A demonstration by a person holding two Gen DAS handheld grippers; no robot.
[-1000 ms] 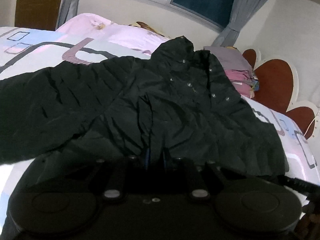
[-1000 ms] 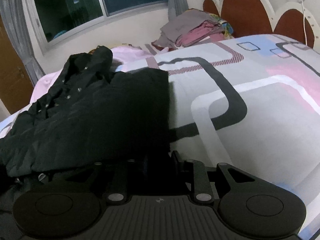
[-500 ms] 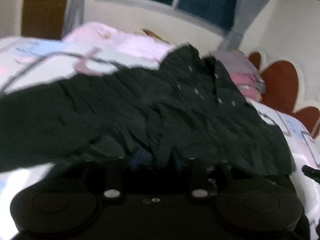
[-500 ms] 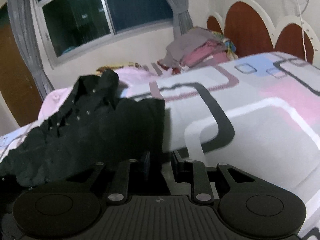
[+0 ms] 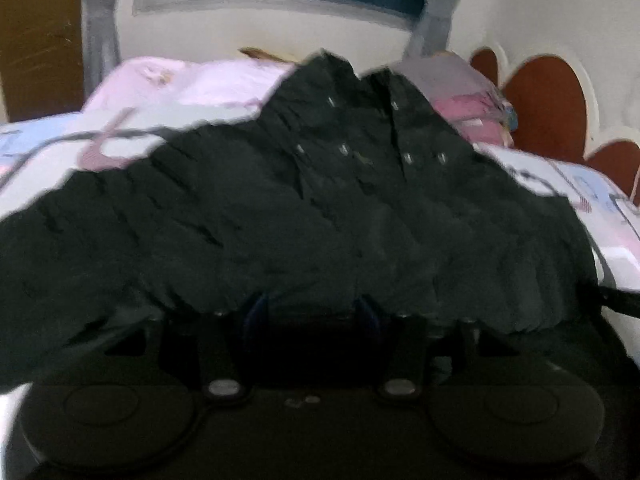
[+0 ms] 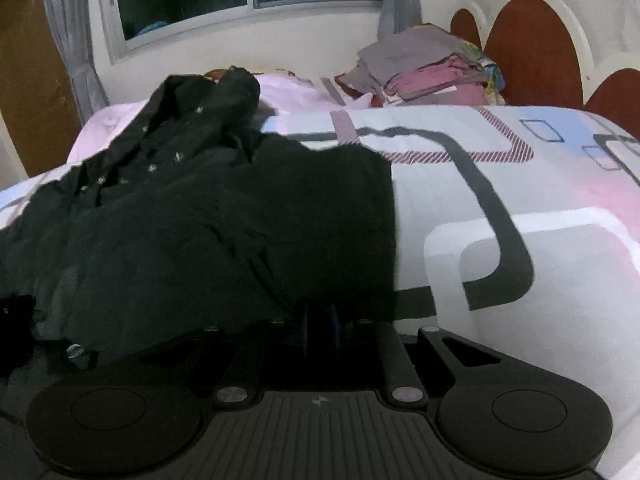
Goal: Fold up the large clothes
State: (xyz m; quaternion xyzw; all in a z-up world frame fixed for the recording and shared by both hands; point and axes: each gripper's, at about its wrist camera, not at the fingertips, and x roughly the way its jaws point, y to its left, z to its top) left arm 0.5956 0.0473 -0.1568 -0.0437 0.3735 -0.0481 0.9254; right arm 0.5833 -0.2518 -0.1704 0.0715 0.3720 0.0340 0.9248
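Mostly crumpled black jacket (image 6: pixel 192 216), patterned bedsheet (image 6: pixel 520 200)

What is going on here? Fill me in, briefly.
A person with a gripping tool in each hand is folding a black jacket spread on a patterned bedspread. The left tool sits at the jacket's near hem; its jaws have just been opening and now stand apart. The right tool has just been closing and looks pinched on the jacket's near edge. A clothes pile waits by the headboard.
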